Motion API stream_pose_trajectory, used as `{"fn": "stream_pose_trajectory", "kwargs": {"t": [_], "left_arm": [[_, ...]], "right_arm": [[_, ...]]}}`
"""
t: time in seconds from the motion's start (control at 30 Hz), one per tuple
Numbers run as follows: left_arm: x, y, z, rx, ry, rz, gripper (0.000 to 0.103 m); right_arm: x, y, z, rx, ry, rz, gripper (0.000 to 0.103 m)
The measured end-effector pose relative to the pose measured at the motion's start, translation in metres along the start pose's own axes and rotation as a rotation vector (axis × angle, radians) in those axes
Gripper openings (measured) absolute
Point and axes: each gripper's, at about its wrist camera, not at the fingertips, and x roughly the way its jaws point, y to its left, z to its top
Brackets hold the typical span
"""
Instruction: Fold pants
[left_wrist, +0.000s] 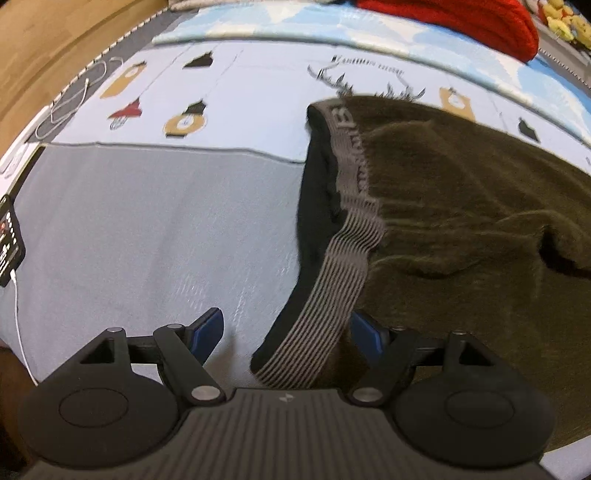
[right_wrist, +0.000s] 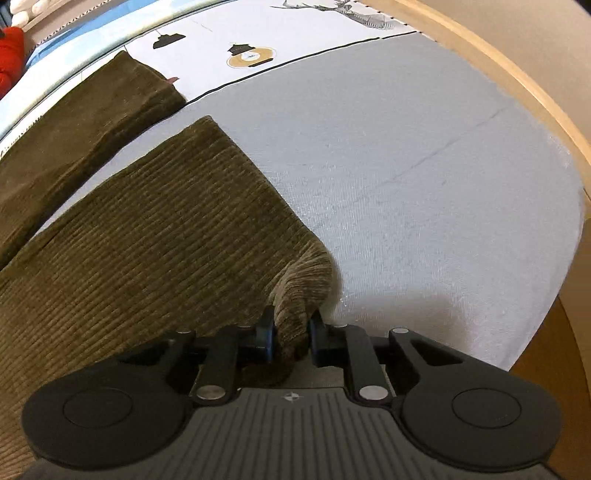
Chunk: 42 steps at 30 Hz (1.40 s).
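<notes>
Olive corduroy pants (left_wrist: 461, 206) lie spread on the grey bed sheet (left_wrist: 147, 221), and we take them as our landmark. Their ribbed grey waistband (left_wrist: 332, 295) carries lettering too blurred for us to read, with black lining showing just inside it. Our left hand-held gripper (left_wrist: 286, 332) stands wide open, the waistband's end lying between its blue fingers. Our right hand-held gripper (right_wrist: 291, 334) is clamped tight on the near leg's hem corner (right_wrist: 299, 295). Beyond the pants, a printed blanket (left_wrist: 258, 85) shows lanterns; its writing is illegible.
</notes>
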Motion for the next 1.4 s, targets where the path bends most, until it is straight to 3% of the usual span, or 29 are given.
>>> {"fn": "stream_pose_trajectory", "kwargs": {"t": [0.1,0.17,0.27,0.5,0.67,0.7,0.73,0.87,1.03,1.1,1.17,1.27,1.4], "left_arm": [[0.01,0.006,-0.003,-0.013,0.044,0.004,0.082],[0.019,0.009,-0.004,-0.019,0.084,-0.006,0.082],[0.028,0.011,-0.008,-0.023,0.126,-0.015,0.082],[0.036,0.021,-0.012,-0.085,0.158,-0.062,0.082],[0.039,0.017,-0.017,-0.072,0.185,-0.089,0.079],[0.039,0.014,-0.018,-0.054,0.186,-0.099,0.075],[0.038,0.012,-0.018,-0.032,0.186,-0.111,0.063],[0.029,-0.002,-0.022,0.071,0.15,-0.107,0.045],[0.003,-0.005,-0.02,0.083,0.096,-0.11,0.034],[-0.005,-0.001,-0.023,0.067,0.091,-0.102,0.034],[0.001,0.0,-0.027,0.077,0.138,-0.072,0.034],[0.004,-0.008,-0.033,0.145,0.186,-0.041,0.038],[-0.014,-0.017,-0.027,0.144,0.122,-0.005,0.051]], "right_arm": [[-0.004,0.002,0.002,0.006,-0.027,-0.009,0.031],[-0.002,-0.001,-0.001,-0.008,-0.01,-0.014,0.053],[0.001,-0.002,-0.006,-0.052,0.027,-0.024,0.057],[-0.002,0.001,-0.01,-0.083,0.024,-0.03,0.058],[0.003,0.007,-0.008,-0.111,0.019,-0.029,0.056],[0.001,0.006,-0.009,-0.111,0.019,-0.025,0.055],[0.0,0.006,-0.009,-0.11,0.019,-0.013,0.049],[-0.004,0.008,-0.01,-0.124,0.006,0.038,0.025],[-0.019,0.014,-0.006,-0.147,-0.086,0.041,0.019],[-0.021,0.007,-0.003,-0.091,-0.09,0.009,0.019],[-0.01,-0.003,-0.004,-0.021,-0.012,-0.001,0.019],[-0.008,0.004,-0.007,-0.08,0.012,-0.016,0.023],[-0.015,0.012,-0.009,-0.135,-0.009,-0.069,0.037]]}}
